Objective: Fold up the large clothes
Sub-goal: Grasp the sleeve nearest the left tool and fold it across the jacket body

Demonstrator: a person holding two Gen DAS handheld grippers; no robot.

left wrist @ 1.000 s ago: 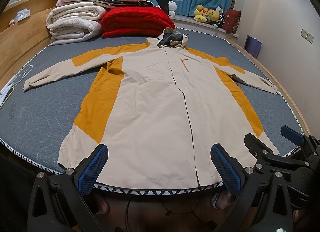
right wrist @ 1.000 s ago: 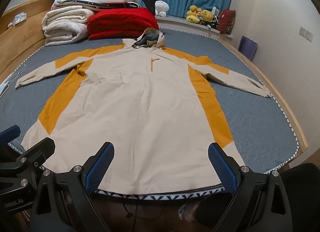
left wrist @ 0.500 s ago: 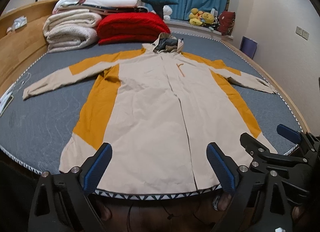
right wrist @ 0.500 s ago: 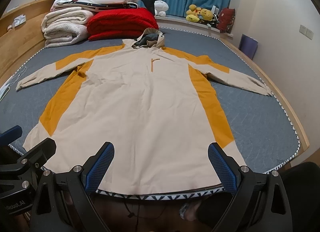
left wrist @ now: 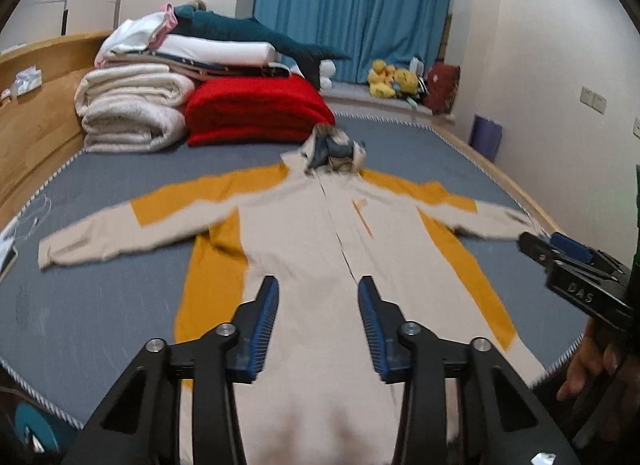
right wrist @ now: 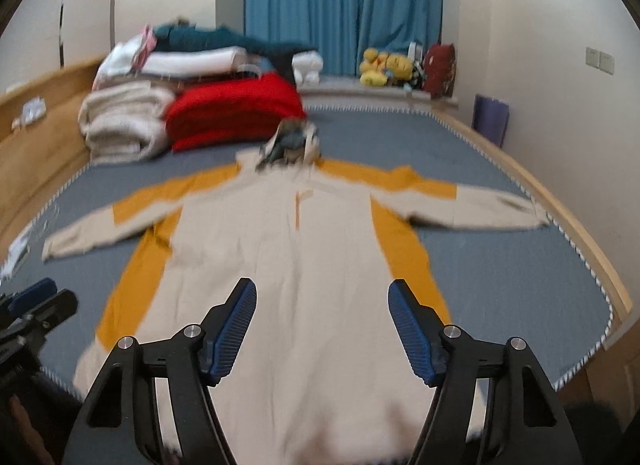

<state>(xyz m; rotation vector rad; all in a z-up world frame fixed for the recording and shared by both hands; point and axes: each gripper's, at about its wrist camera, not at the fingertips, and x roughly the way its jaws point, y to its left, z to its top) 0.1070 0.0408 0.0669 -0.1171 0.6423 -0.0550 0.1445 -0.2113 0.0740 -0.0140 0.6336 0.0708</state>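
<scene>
At the far left of the bed (left wrist: 100, 305), against the wooden headboard (left wrist: 36, 133), sit rolled white blankets (left wrist: 132, 113) and, just beside them, a folded red quilt (left wrist: 256, 109). The beige and orange jacket (left wrist: 316, 249) lies flat, front up, across the grey mattress, sleeves spread to both sides and hood toward the blue curtain (left wrist: 352, 9). The left gripper (left wrist: 318, 297) hangs over the lower front of the jacket; its jaws have just been closing and stand partly apart with nothing between them. The right gripper (right wrist: 322, 301), further right, has jaws also just closing, wider apart, empty.
</scene>
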